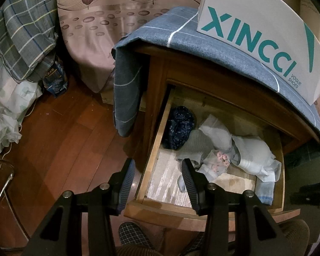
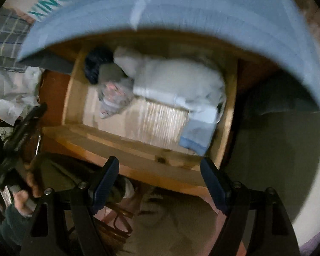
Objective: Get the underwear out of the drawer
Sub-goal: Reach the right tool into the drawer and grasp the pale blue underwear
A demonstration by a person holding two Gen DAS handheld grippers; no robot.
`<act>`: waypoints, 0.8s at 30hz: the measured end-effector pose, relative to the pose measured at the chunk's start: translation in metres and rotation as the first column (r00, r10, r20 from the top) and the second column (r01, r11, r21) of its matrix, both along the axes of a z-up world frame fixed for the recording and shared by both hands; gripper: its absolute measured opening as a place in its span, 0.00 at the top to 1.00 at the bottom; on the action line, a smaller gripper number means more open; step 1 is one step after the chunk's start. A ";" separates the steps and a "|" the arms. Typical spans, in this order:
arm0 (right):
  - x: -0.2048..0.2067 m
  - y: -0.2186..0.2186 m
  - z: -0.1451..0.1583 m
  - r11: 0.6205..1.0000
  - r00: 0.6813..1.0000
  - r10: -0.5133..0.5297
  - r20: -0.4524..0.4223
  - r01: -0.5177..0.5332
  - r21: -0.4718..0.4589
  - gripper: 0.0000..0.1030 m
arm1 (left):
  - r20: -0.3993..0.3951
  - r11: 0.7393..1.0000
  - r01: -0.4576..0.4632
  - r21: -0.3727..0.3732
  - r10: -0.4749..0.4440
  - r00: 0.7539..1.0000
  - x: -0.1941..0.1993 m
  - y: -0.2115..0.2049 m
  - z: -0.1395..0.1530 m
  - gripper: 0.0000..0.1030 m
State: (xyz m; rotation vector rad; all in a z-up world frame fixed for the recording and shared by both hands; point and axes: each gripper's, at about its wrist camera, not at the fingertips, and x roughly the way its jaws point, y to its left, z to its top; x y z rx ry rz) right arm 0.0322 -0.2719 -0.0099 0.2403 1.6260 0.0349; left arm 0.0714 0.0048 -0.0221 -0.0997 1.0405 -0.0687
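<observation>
Drawer (image 1: 153, 149) sitting open w/ underwear (image 1: 251, 155) mid-frame, left tongs (image 1: 157, 170) hanging open over its front edge, right tongs (image 2: 160, 168) gaping empty at lower frame.

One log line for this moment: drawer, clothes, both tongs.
drawer: open | clothes: piled at back, untouched | left tongs: open, empty, over front left corner | right tongs: open, empty, above front edge
</observation>
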 end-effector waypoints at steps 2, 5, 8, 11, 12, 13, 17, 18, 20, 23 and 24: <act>0.006 -0.004 -0.019 1.000 0.999 -0.018 -0.043 0.019 0.005 0.26 | -0.003 1.000 0.004 -0.004 -0.004 1.000 0.001 0.000 -0.001 0.55; 0.012 -0.005 -0.041 0.999 0.996 -0.024 -0.084 0.022 -0.025 0.26 | -0.003 1.000 0.007 -0.008 -0.007 1.000 0.002 0.002 0.000 0.55; 0.016 -0.005 -0.065 0.998 0.991 -0.017 -0.131 0.008 -0.068 0.26 | -0.003 1.000 0.007 -0.015 -0.007 1.000 0.002 0.004 0.000 0.55; 0.019 -0.003 -0.082 0.994 0.985 -0.009 -0.171 -0.010 -0.107 0.26 | -0.003 1.000 0.009 -0.020 -0.009 1.000 0.003 0.004 -0.001 0.55; 0.021 -0.003 -0.087 0.992 0.984 -0.006 -0.180 -0.016 -0.121 0.26 | -0.003 1.000 0.011 -0.022 -0.011 1.000 0.003 0.004 -0.001 0.55; 0.023 -0.002 -0.092 0.991 0.981 -0.002 -0.192 -0.024 -0.130 0.26 | -0.003 1.000 0.012 -0.025 -0.012 1.000 0.003 0.004 -0.001 0.55; 0.030 0.000 -0.104 0.986 0.977 0.012 -0.214 -0.047 -0.162 0.26 | -0.004 0.999 0.013 -0.034 -0.013 1.000 0.003 0.005 -0.001 0.55; 0.032 0.001 -0.108 0.984 0.976 0.014 -0.219 -0.052 -0.169 0.26 | -0.004 0.999 0.013 -0.036 -0.013 1.000 0.003 0.005 -0.002 0.55; 0.035 0.001 -0.115 0.982 0.972 0.014 -0.233 -0.057 -0.180 0.26 | -0.007 0.999 0.014 -0.041 -0.014 1.000 0.004 0.005 -0.002 0.55; 0.038 -0.001 -0.122 0.983 0.970 0.003 -0.241 -0.048 -0.179 0.26 | -0.007 0.999 0.014 -0.048 -0.015 1.000 0.004 0.006 -0.002 0.55; 0.039 -0.001 -0.124 0.982 0.969 0.006 -0.246 -0.053 -0.184 0.26 | -0.007 0.999 0.015 -0.051 -0.015 1.000 0.005 0.006 -0.002 0.55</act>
